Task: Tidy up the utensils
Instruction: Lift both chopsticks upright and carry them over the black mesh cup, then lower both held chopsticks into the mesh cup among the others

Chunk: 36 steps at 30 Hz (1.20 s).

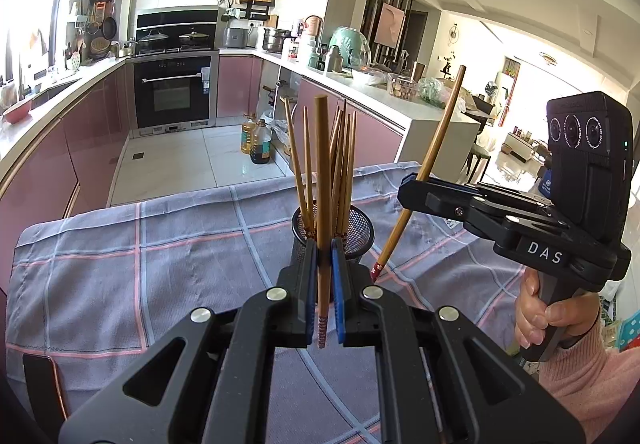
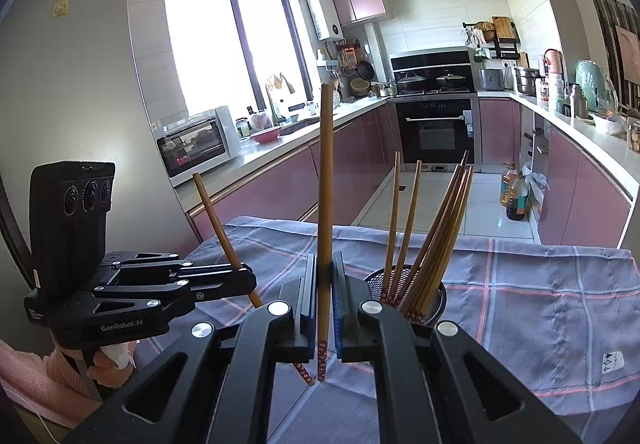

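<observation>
Left hand-held gripper [image 1: 323, 284] clamps one chopstick [image 1: 322, 180] upright; right hand-held gripper [image 2: 325, 304] clamps another [image 2: 325, 204]. Mesh holder [image 1: 356, 228] on the worktop is crowded: an entering tip may snag the standing chopsticks [image 1: 340, 164] or tip it.

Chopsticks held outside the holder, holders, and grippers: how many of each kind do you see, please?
Grippers: 2, left gripper and right gripper
Held chopsticks: 2, left chopstick and right chopstick
Mesh holder: 1
Total: 5
</observation>
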Tool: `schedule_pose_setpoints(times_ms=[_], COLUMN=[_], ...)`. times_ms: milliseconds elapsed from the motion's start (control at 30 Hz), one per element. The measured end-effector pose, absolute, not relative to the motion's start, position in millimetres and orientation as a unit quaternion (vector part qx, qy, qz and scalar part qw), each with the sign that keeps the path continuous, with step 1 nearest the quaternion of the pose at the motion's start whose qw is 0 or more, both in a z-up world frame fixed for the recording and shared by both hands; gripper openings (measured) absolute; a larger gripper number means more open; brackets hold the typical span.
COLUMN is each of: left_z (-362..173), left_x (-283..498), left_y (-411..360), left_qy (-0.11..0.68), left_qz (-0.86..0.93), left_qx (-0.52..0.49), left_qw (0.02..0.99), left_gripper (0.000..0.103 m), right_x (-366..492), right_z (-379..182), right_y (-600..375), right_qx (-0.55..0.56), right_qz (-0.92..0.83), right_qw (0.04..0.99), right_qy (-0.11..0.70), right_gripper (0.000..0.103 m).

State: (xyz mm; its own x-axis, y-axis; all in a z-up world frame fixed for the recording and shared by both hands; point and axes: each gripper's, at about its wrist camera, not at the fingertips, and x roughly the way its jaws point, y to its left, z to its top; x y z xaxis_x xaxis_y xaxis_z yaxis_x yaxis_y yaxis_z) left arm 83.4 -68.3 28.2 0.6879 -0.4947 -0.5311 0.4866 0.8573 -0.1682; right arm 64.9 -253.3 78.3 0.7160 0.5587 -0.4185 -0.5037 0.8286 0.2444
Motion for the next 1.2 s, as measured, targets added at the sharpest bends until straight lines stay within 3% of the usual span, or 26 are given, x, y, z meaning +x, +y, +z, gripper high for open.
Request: schedule_pose_setpoints(times_ms=[1200], left_z=[46.9], left_x=[86.7], left_y=[-78.4], left_qy=[0.277], left_qz=[-0.271], left_qx=[0.002], left_qw=[0.922], left_gripper=[0.008], right_x=[75.4], right_z=[86.0], right_y=[-260.5], right_qx=[0.057], right_qz=[0.29], right_qw=[0.926], right_qy=[0.233], right_gripper=[0.006])
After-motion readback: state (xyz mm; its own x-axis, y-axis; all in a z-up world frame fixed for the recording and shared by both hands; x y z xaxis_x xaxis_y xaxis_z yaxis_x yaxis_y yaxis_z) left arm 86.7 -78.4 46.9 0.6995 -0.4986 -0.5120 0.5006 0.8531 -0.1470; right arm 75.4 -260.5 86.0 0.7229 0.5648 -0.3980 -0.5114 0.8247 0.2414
